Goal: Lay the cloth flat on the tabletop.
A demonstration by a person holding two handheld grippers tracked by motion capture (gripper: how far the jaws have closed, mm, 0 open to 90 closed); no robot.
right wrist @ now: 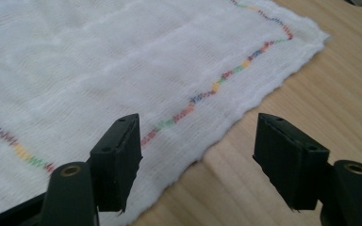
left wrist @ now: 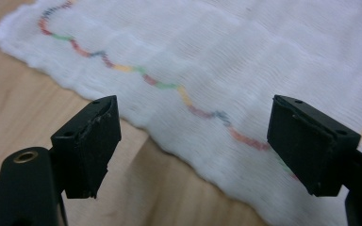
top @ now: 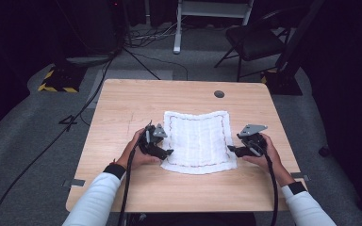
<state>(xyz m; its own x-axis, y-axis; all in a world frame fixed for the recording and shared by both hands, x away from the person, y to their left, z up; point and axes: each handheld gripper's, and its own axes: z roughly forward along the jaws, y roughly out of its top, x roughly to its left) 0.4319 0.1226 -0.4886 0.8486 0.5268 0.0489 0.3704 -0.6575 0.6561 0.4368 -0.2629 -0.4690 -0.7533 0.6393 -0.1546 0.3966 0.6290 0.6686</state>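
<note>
A white cloth (top: 197,139) with a wavy multicoloured stitched border lies flat in the middle of the wooden table (top: 122,108). My left gripper (top: 166,153) is open at the cloth's left edge near its front corner; in the left gripper view the cloth (left wrist: 226,61) edge runs between the jaws of the left gripper (left wrist: 217,146). My right gripper (top: 232,149) is open at the cloth's right edge near the front; in the right gripper view the jaws of the right gripper (right wrist: 198,160) straddle the cloth (right wrist: 99,66) edge. Neither gripper holds anything.
A grey round grommet (top: 219,93) is set in the tabletop at the back. Behind the table stand a black folding chair (top: 254,40) and a white frame leg (top: 178,26). Cables (top: 75,117) run over the grey floor at the left.
</note>
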